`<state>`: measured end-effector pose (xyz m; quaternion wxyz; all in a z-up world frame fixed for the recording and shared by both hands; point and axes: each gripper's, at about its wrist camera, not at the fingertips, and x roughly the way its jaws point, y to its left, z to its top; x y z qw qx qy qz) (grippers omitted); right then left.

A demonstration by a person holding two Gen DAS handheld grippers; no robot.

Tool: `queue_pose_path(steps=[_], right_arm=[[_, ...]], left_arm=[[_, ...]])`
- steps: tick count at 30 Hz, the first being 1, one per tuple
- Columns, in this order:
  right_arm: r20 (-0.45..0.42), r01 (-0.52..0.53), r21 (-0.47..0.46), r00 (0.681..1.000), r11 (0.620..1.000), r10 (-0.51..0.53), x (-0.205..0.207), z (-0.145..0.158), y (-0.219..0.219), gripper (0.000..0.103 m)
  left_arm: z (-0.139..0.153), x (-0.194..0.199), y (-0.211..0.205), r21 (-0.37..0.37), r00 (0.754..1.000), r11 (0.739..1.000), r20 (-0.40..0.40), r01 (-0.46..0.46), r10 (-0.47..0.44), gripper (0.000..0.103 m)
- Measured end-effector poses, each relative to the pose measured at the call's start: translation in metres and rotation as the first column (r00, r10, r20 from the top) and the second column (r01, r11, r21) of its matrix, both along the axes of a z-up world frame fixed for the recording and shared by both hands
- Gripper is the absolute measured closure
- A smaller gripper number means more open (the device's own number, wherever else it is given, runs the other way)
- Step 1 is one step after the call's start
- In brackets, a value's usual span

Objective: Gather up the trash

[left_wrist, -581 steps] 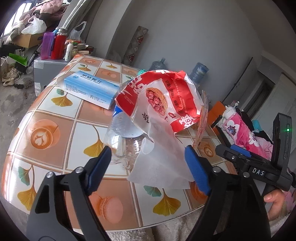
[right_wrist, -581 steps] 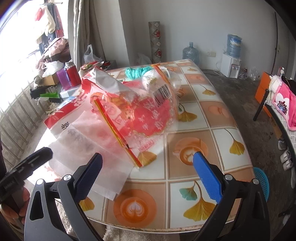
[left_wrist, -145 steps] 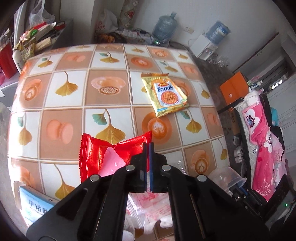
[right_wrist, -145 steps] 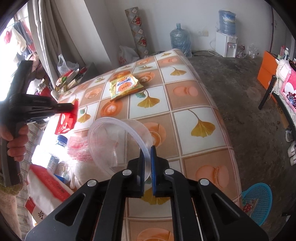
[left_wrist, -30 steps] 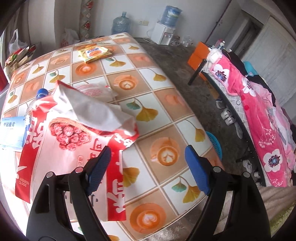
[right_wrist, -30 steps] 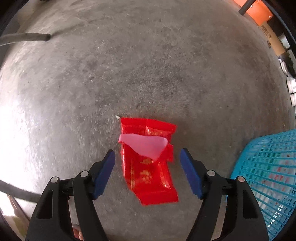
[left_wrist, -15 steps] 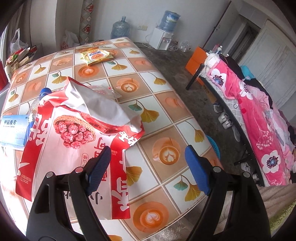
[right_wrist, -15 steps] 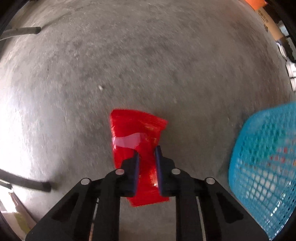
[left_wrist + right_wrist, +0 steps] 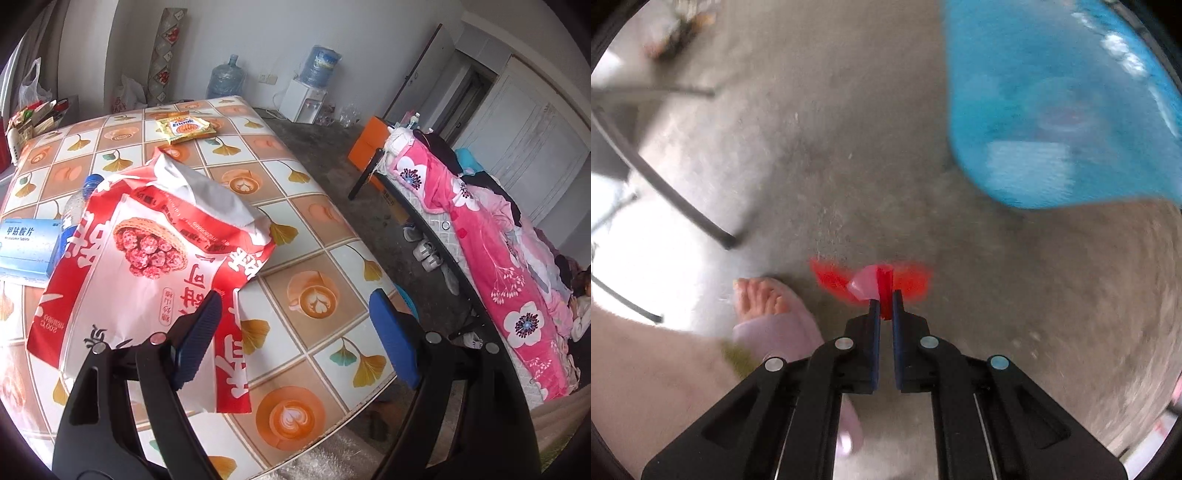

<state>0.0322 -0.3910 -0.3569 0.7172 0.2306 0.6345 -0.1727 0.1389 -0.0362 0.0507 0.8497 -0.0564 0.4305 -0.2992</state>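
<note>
Right gripper (image 9: 884, 304) pinches the red wrapper (image 9: 882, 280) mid-edge. Light, floppy film; a firm pinch suffices. Left gripper (image 9: 295, 332) gapes empty.

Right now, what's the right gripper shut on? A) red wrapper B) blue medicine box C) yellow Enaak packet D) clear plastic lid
A: the right gripper has its blue pads closed on the red wrapper, held above the concrete floor near the blue basket.
</note>
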Motion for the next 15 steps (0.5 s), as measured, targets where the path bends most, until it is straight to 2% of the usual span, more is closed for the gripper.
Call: queue_pose_path(steps=[2,5,7,11,14,15], right_arm=[[0.084,0.042,-0.015,0.996,0.999,-0.041,-0.019,0.046,-0.010,0.097],[0.230,0.107,-0.097,0.970,0.990,-0.082,-0.043,0.124,-0.037,0.097],[0.289,0.152,-0.143,0.951,0.978,-0.105,-0.040,0.159,-0.062,0.097],[0.322,0.214,-0.201,0.936,0.956,-0.142,-0.009,0.178,-0.113,0.097],[0.285,0.253,-0.219,0.940,0.942,-0.186,0.018,0.163,-0.141,0.096],[0.271,0.255,-0.208,0.942,0.944,-0.195,0.025,0.155,-0.149,0.093]], left_arm=[[-0.001,-0.005,0.008,-0.004,1.000,1.000,0.013,-0.018,0.018,0.026],[-0.004,-0.010,0.022,-0.028,0.999,0.998,0.006,-0.048,0.048,0.026],[-0.006,-0.014,0.031,-0.038,0.997,0.997,0.001,-0.074,0.075,0.026],[-0.009,-0.023,0.050,-0.037,0.992,0.992,0.015,-0.123,0.124,0.025],[-0.010,-0.030,0.064,-0.039,0.985,0.985,0.019,-0.168,0.169,0.022],[-0.011,-0.032,0.069,-0.042,0.983,0.982,0.019,-0.183,0.184,0.022]])
